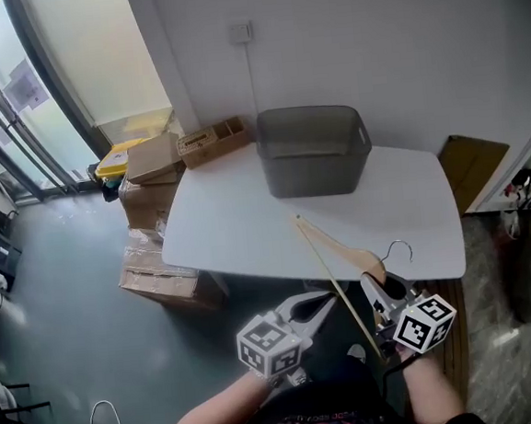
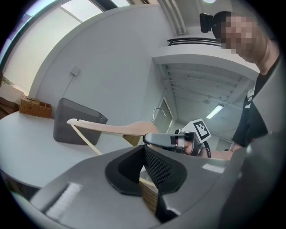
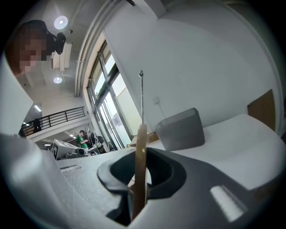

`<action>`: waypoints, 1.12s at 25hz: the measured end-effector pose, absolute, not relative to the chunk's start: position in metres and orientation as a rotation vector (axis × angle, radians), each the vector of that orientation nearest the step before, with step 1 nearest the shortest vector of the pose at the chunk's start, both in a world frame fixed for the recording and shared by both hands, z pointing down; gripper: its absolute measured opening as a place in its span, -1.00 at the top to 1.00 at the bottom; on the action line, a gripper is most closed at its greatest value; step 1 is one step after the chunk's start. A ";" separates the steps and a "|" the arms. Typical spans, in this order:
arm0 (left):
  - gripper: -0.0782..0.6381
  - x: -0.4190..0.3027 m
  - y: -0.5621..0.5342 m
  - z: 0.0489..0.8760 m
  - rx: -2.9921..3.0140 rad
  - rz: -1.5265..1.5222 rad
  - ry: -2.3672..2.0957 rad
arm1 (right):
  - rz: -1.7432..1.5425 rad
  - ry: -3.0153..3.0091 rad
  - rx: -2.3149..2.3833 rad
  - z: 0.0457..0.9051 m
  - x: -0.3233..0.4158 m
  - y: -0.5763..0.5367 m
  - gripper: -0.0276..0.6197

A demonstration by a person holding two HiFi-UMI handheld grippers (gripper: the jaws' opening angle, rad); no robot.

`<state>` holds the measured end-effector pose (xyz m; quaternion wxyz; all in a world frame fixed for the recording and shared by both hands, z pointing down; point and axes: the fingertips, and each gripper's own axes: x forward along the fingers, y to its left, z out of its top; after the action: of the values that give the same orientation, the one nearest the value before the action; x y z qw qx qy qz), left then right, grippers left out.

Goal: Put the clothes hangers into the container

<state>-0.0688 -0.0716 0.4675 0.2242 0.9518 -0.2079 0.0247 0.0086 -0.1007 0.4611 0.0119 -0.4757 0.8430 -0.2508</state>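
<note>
Short of the container [image 1: 313, 170], above the edge of the table [image 1: 230, 228] farthest from it, the wooden clothes hanger [image 1: 338, 244] is held in the air by both grippers. One shoulder tip points back toward the container. The wire hook [image 1: 400, 248] sticks out on the side away from the left gripper.

The right gripper [image 1: 376, 289] is clamped on the hanger's thick middle just under the hook. In its own view the wood stands edge-on between the pads, with the hook's stem rising above it. The left gripper [image 1: 322, 305] is closed too. Pale wood shows pinched low between its pads, which looks like the thin lower bar [image 1: 331, 279], on the end far from the container.

The hanger should handle as light and rigid, so neither grip needs much force. The smooth wood could pivot or slide in a single pinch, though, and its length gives it leverage. The thick neck is the sound place to hold. The second grip on the bar serves mainly to stop swinging, and that slender bar looks like the part most likely to flex or crack if squeezed or twisted hard.

The container stands open-topped and well apart from the hanger. The hanger looks about as long as the container is wide, so it probably has to go in lengthwise or tilted. The hook may snag the rim.
</note>
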 end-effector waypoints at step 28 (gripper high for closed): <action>0.76 -0.024 -0.207 0.440 2.626 0.016 -0.714 | -0.608 2.860 -1.345 0.409 0.046 -0.259 0.74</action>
<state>-0.0236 -0.2071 0.4402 0.2086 0.9437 -0.2566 0.0057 0.0457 -0.2593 0.4089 -0.0385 -0.4175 0.8880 -0.1887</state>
